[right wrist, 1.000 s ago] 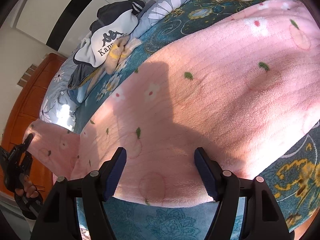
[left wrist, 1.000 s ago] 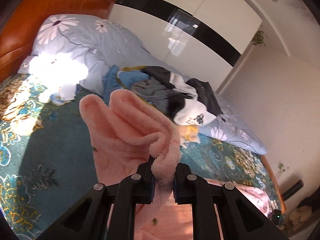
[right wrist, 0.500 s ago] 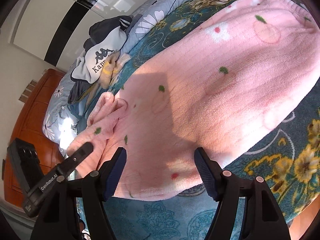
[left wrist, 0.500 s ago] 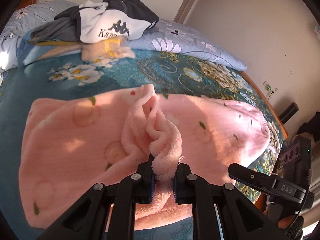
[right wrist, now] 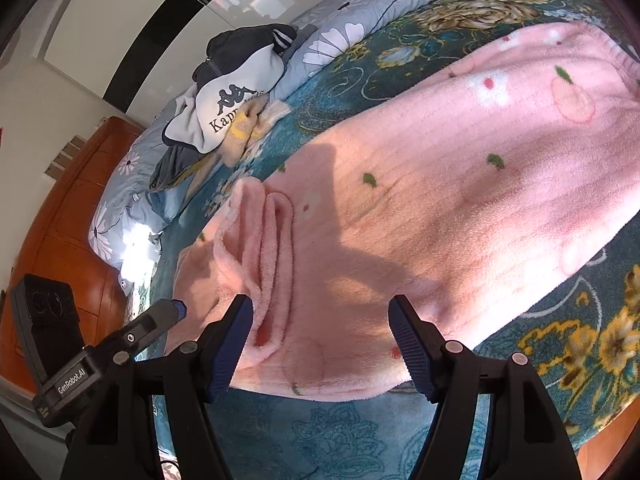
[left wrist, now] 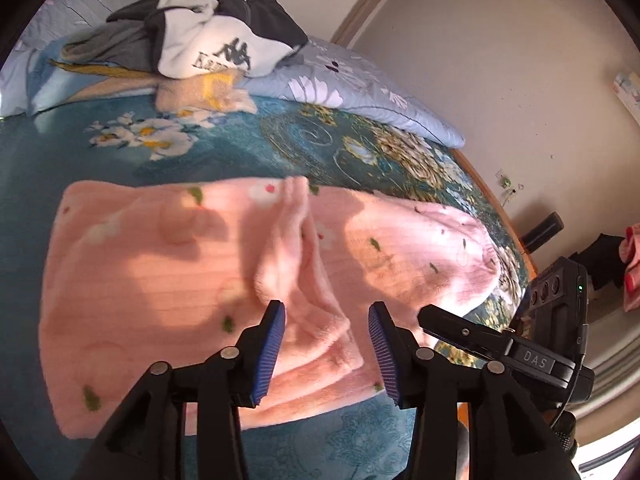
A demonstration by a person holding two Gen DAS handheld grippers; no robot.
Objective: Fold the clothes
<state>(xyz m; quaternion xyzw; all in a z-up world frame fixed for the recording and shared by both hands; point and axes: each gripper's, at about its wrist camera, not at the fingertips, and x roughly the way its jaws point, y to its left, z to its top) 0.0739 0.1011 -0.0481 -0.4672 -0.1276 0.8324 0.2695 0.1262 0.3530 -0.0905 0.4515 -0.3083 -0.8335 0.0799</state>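
Pink fleece garment (left wrist: 168,288) lies spread across the teal floral bedspread (left wrist: 80,152), its near hem running close to the bed's front edge, with a strip of bare bedspread in front of it. Between its far edge and the pile of clothes (left wrist: 208,52) on the grey-blue quilt (left wrist: 360,92) is another open band of bedspread. A bunched ridge of fleece (right wrist: 268,248) rises along the garment's middle and ends between the blue pads of the left claw (left wrist: 326,350), whose jaws have just been opening; the pads stand apart from the fabric on both sides. The right claw (right wrist: 320,348) hangs wide over the near hem, gripping nothing, with that ridge just inside its left finger. Both claws sit side by side, near each other.
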